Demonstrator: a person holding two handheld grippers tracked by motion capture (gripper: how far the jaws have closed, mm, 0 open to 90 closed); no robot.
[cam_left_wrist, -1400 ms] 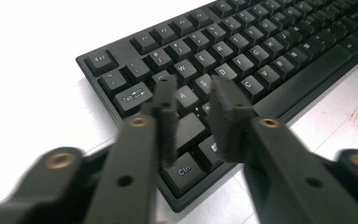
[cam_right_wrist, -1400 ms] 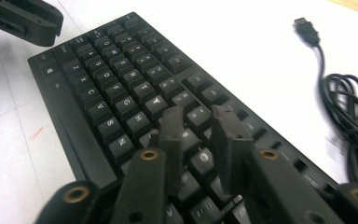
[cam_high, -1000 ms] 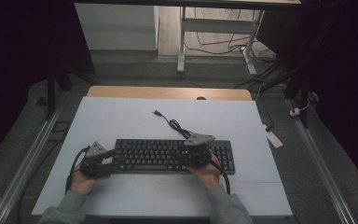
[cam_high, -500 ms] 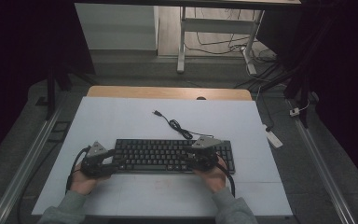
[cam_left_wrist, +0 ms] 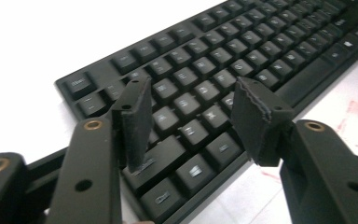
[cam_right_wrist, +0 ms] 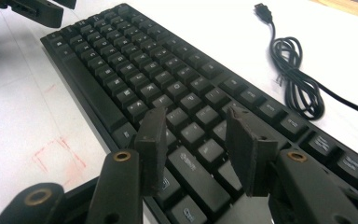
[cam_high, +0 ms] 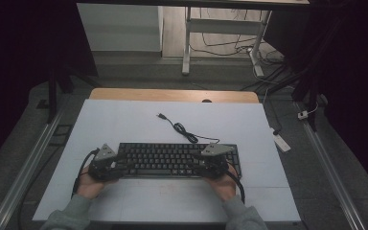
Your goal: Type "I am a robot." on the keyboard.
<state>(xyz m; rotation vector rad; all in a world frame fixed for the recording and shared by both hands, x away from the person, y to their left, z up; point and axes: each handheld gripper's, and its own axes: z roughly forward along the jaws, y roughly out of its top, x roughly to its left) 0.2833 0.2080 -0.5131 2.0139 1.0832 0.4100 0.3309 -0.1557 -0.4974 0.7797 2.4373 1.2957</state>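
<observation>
keyboard (cam_high: 172,159) long axis left–right on desk (cam_high: 124,120) | left tool (cam_left_wrist: 191,116) over left end, gapped, just closing, gripping nothing | right tool (cam_right_wrist: 196,144) over right end, gapped, empty

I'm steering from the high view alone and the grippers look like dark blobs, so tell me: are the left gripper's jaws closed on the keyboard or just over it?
Observer: Over it. In the left gripper view the left gripper stands open above the keyboard, its pads over the left-hand letter keys with nothing pinched; the jaws have just been closing a little.
Operator: And the right one?
Observer: The right gripper is open too, its pads hanging over keys toward the keyboard's right end, gripping nothing.
Operator: Anything marked on the table near it?
Observer: Yes, faint red lines are drawn on the white table just off the keyboard's near edge.
</observation>
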